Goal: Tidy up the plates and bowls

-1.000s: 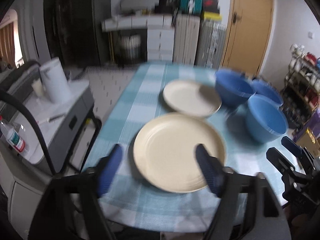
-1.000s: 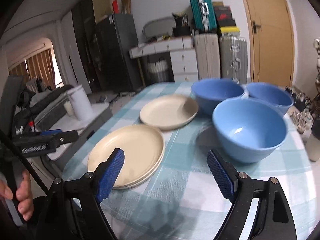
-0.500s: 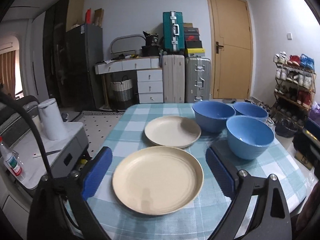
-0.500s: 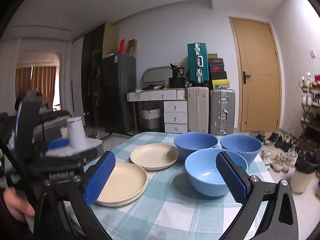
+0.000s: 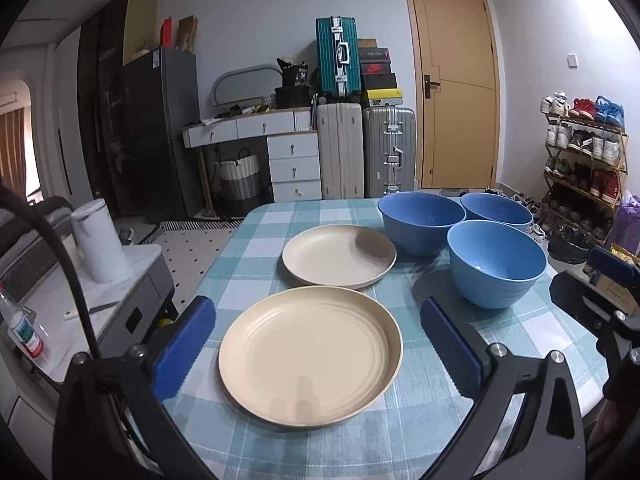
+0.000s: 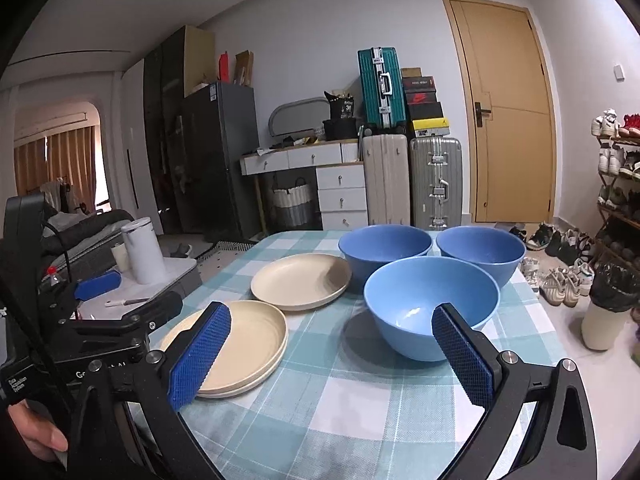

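Two cream plates lie on the checked tablecloth (image 5: 400,420): a near plate (image 5: 310,354) and a far plate (image 5: 339,255). Three blue bowls stand to their right: a near bowl (image 5: 496,264) and two behind it (image 5: 420,222) (image 5: 496,210). My left gripper (image 5: 316,306) hovers over the table's front edge, its jaws opening on either side of the near plate without touching it. In the right wrist view my right gripper (image 6: 332,312) is open, between the near plate (image 6: 248,340) and the near bowl (image 6: 428,304), holding nothing.
A low cabinet on the left carries a white kettle (image 5: 98,240) and a bottle (image 5: 24,336). Suitcases (image 5: 384,152), drawers and a door stand behind the table. A shoe rack (image 5: 584,160) and a bin (image 6: 608,312) are on the right. A hand (image 6: 36,436) holds the left gripper.
Both grippers' jaws have spread wider. Both cameras tilted up from the table and now take in more of the room. The plates and bowls have not moved.
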`<state>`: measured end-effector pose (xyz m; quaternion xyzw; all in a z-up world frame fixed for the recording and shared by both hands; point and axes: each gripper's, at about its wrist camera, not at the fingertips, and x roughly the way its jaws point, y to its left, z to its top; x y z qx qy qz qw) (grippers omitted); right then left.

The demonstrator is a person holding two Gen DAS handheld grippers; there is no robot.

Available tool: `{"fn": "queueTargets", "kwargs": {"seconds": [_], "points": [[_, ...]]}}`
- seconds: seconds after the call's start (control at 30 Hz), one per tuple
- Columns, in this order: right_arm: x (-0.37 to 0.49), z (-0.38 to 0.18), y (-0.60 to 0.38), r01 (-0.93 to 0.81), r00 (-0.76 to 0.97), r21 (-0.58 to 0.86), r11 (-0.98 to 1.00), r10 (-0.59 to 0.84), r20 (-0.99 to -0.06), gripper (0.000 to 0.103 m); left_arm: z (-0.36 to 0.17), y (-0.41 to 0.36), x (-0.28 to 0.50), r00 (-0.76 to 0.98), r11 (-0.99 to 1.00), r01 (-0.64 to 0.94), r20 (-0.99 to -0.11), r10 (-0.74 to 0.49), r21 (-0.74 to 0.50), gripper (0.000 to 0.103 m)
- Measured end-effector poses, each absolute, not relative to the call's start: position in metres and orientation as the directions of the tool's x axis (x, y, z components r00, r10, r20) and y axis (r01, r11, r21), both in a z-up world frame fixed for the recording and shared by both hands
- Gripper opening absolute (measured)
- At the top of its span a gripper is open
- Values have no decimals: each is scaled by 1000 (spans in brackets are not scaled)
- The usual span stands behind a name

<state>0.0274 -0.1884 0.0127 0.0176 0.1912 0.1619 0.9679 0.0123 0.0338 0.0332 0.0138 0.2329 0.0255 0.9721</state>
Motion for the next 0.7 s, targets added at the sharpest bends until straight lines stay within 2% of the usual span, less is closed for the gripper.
{"fn": "queueTargets", "kwargs": {"seconds": [0.13, 0.33, 0.5, 0.7], "points": [[31, 11, -185, -296, 872, 92, 951, 308, -381, 102, 34, 39, 16, 877, 999, -46, -478, 46, 12, 103], [16, 24, -172, -342, 892, 63, 937, 345, -293, 102, 44, 65, 20, 872, 998, -54, -489, 32, -29, 103], [29, 47, -159, -361, 889, 87, 929, 370, -270, 102, 60, 77, 36, 858, 997, -45, -509, 71, 63, 103], [81, 86, -134, -372, 847, 160, 915, 404, -346, 102, 100, 120, 77, 837, 998, -33, -546, -4, -58, 103]]}}
